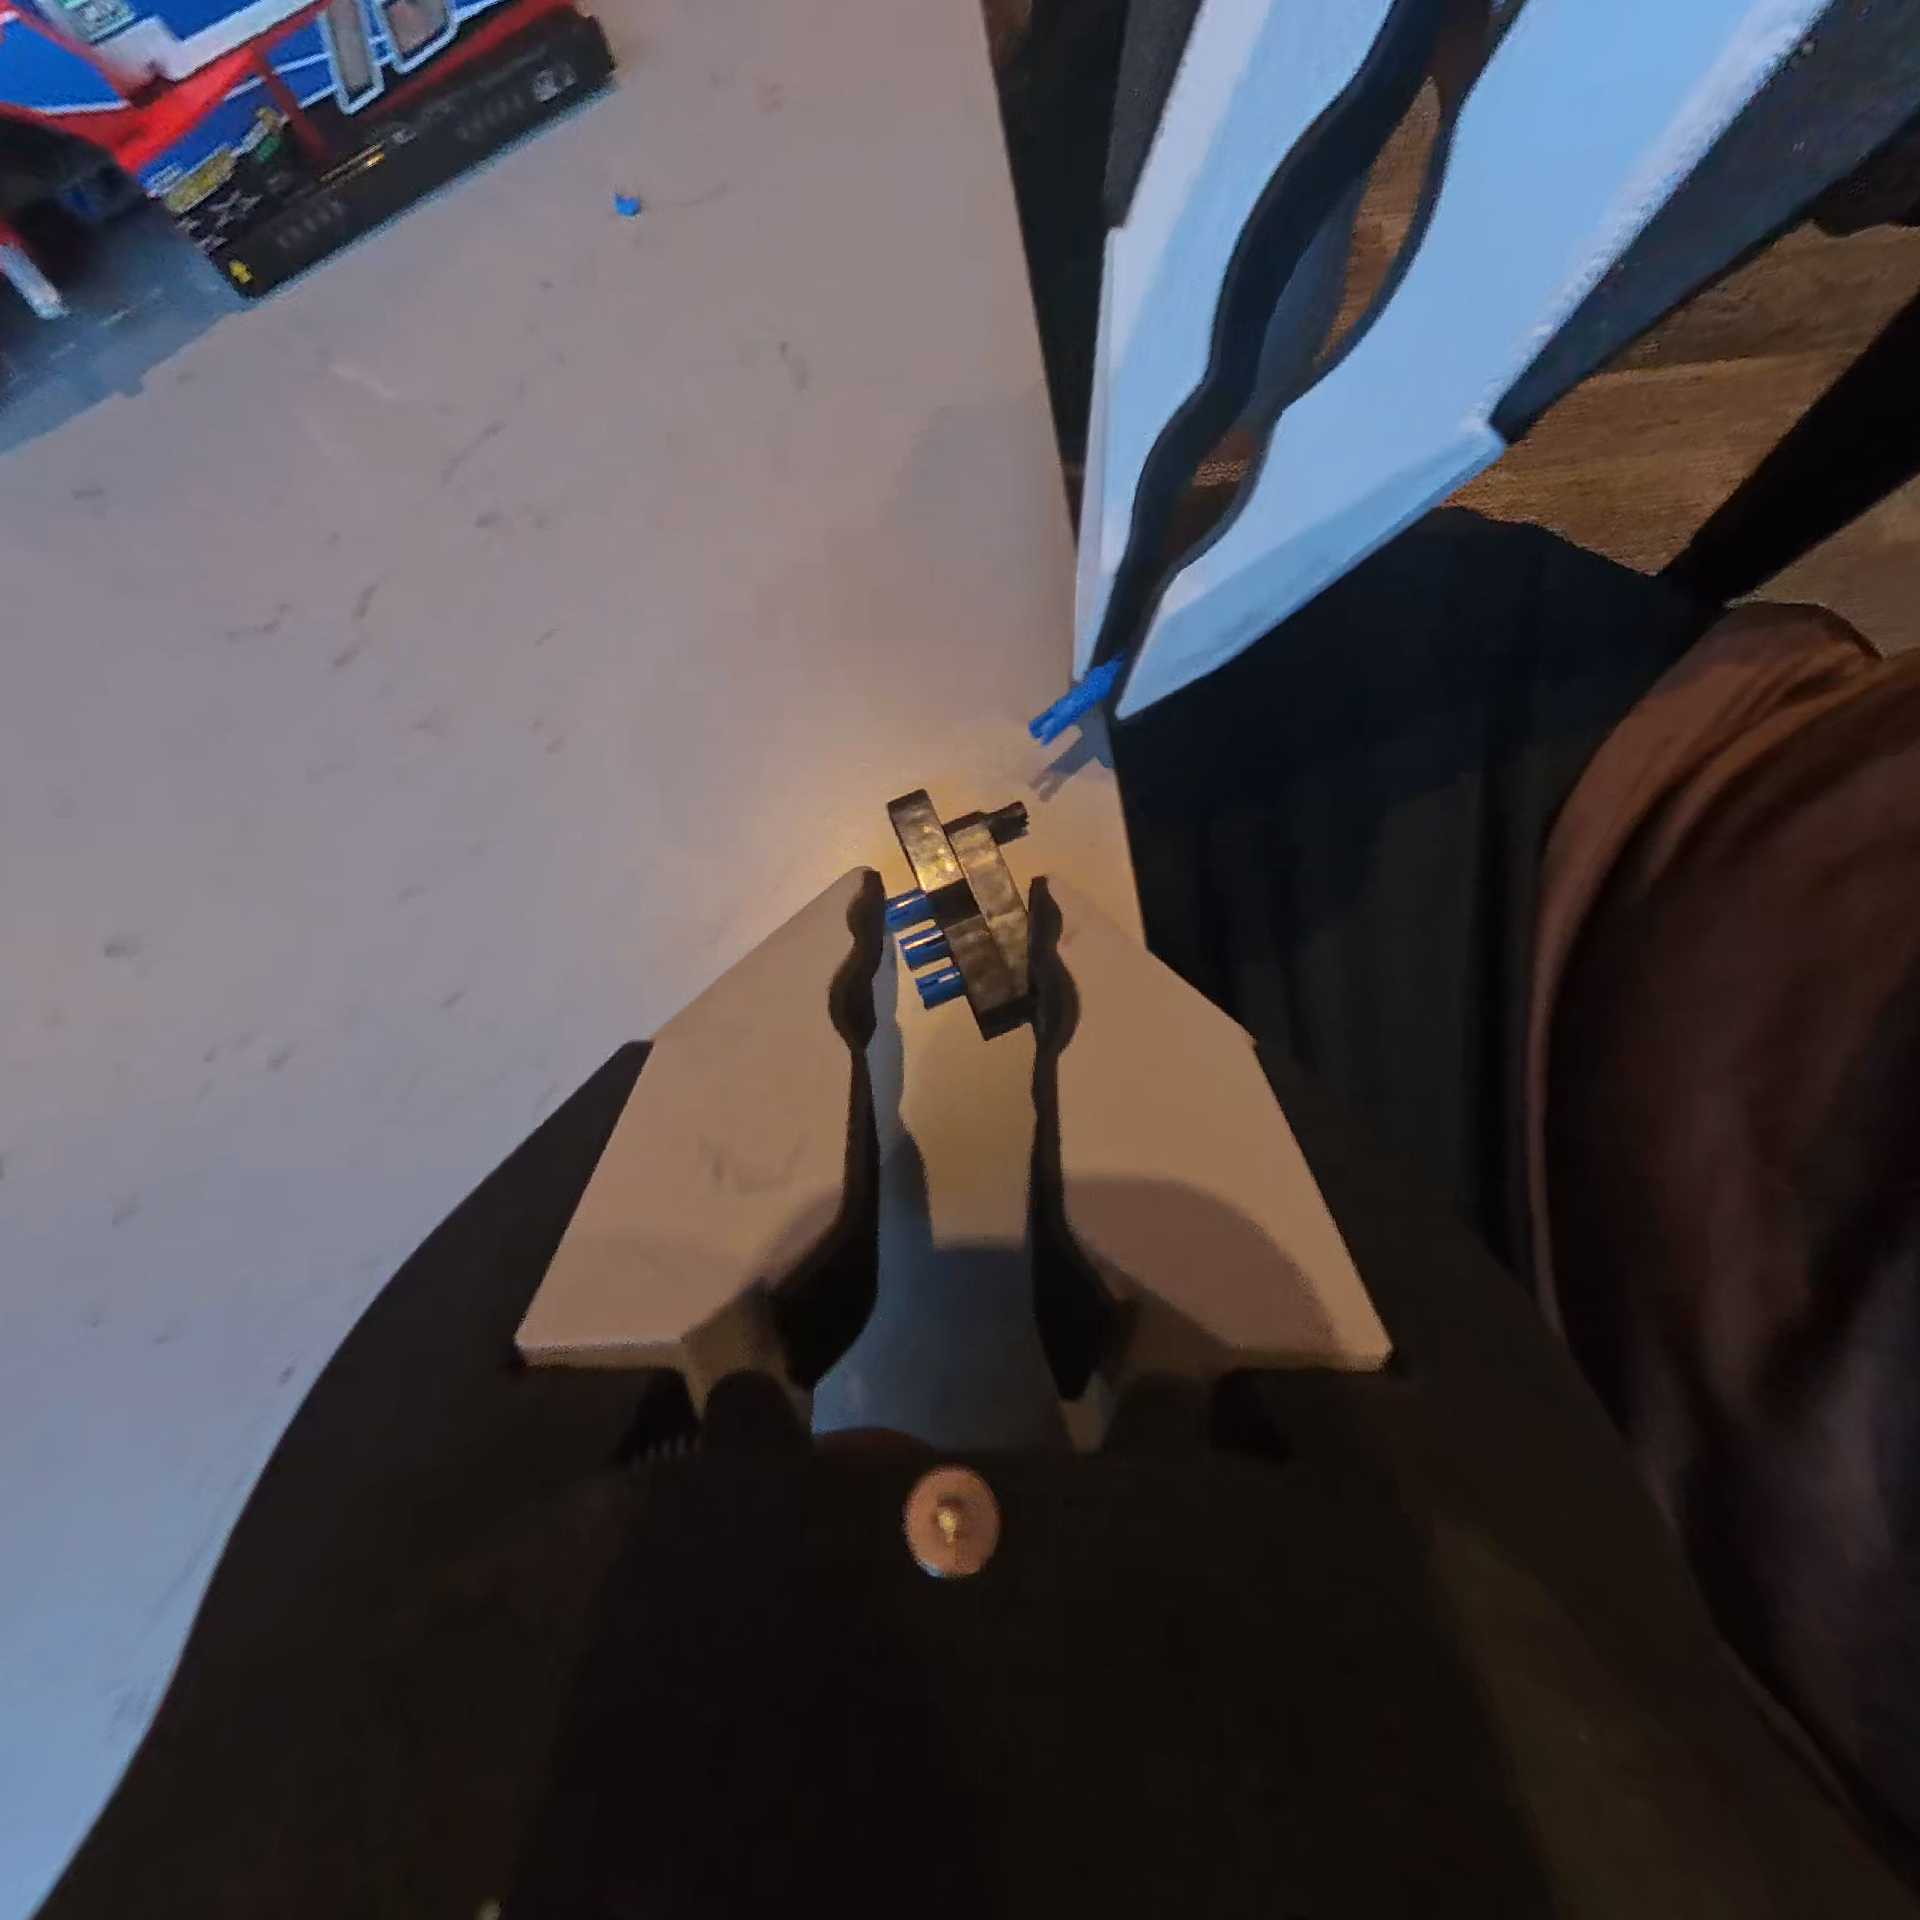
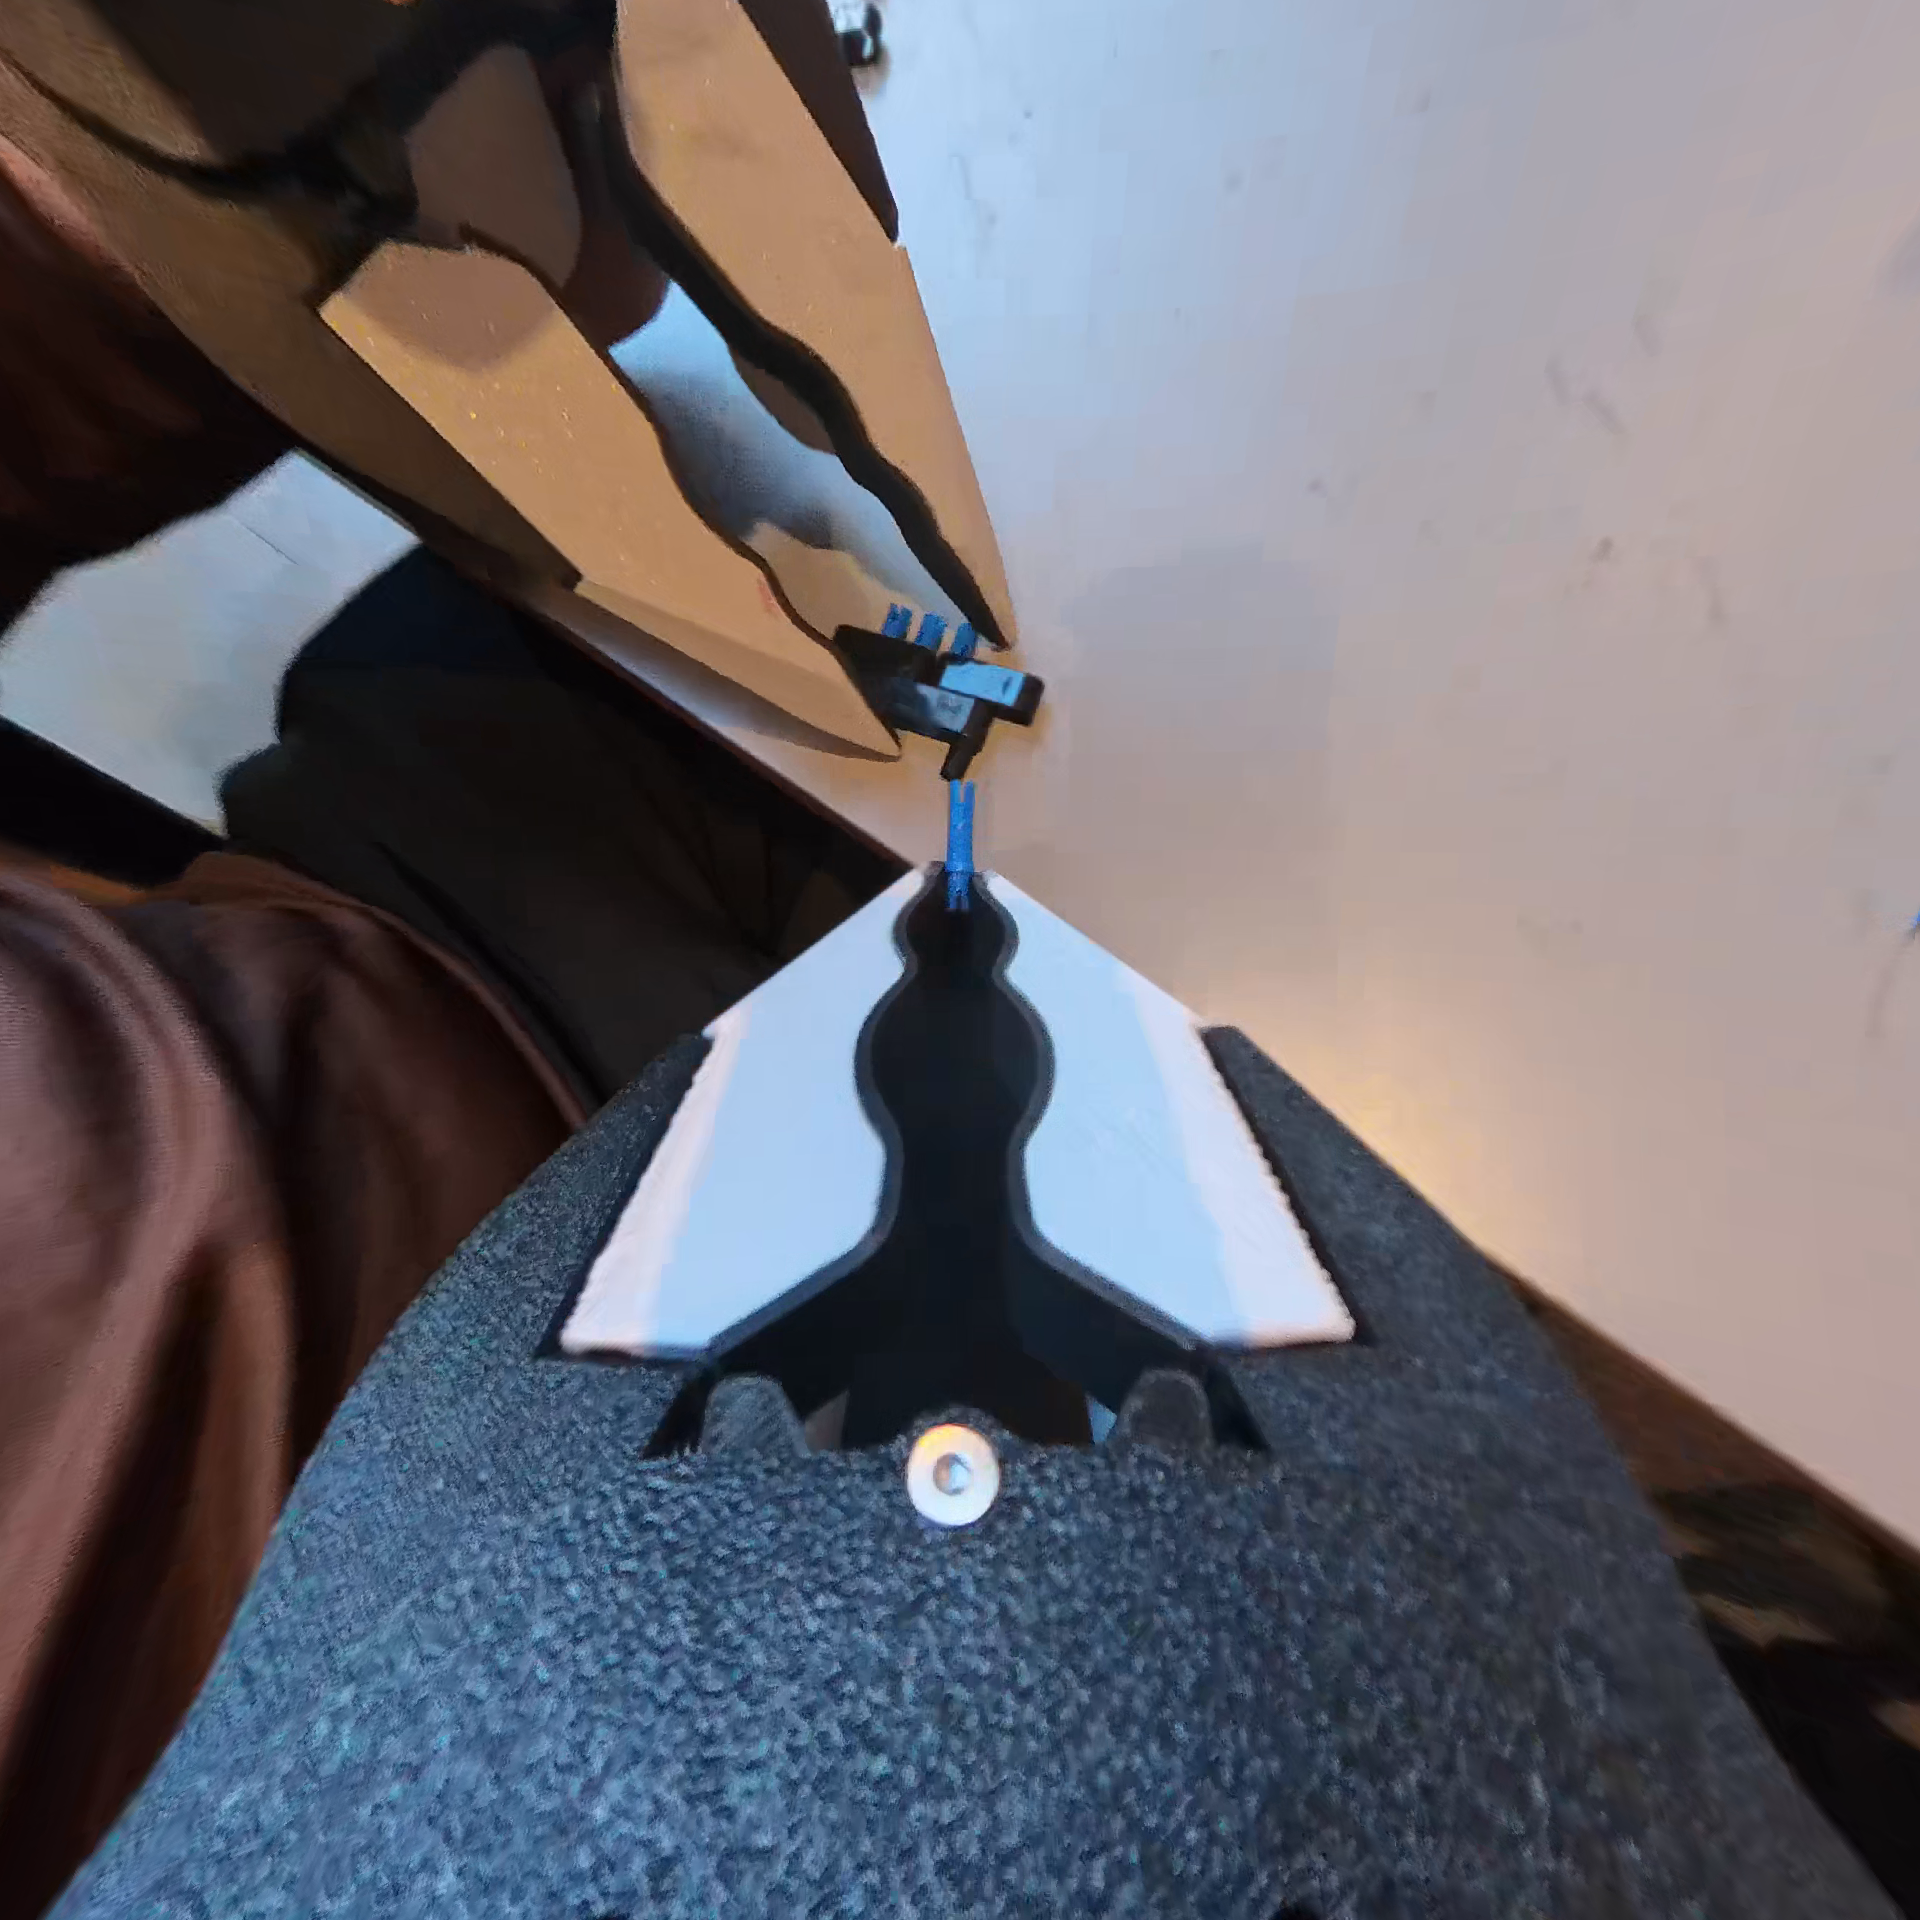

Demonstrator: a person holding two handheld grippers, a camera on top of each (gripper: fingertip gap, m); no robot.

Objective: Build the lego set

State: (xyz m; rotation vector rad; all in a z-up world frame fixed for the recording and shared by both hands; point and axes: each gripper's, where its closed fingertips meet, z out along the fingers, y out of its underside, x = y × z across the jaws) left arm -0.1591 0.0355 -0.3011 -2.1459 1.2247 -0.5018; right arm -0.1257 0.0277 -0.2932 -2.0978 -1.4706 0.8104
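Note:
My left gripper (image 1: 956, 935) is shut on a small black lego assembly (image 1: 971, 925) of stacked beams with three blue pins sticking out on its left and a black pin at its far end. It also shows in the right wrist view (image 2: 945, 691). My right gripper (image 2: 956, 883) is shut on a single blue pin (image 2: 961, 831), held by one end. The pin points at the black assembly with a small gap between them. In the left wrist view the right gripper's white fingers (image 1: 1299, 416) come in from the upper right with the blue pin (image 1: 1070, 712) at their tip.
Both grippers hover over the near edge of a white table (image 1: 468, 623). The lego set box (image 1: 312, 135) lies at the far left. A small loose blue piece (image 1: 627, 205) sits on the table near it. A person's brown sleeve (image 1: 1714, 1143) is at the right. Across from one pair of fingers to the other is roughly 4 cm.

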